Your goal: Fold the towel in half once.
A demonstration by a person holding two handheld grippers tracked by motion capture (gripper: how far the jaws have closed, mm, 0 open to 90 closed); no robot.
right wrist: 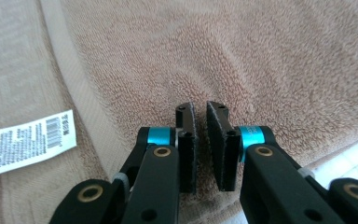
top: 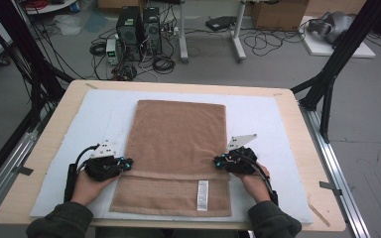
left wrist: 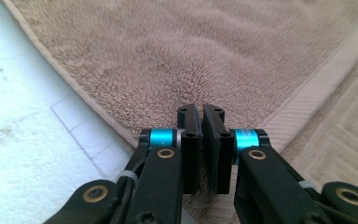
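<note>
White padding covers the table [top: 287,106]; both hands lie low and level, jaws pinching the towel's [top: 178,134] side edges.

One brown towel [top: 176,153], two grippers, one white care label [top: 203,195], one table [top: 297,129].

Dark olive-green sleeves are being worn by the person. Black cables are being trailed from the left gripper [top: 127,162] and right gripper [top: 217,161], each being topped by a grey three-cornered plate, with cyan collars and brass-coloured screws behind black jaws.
</note>
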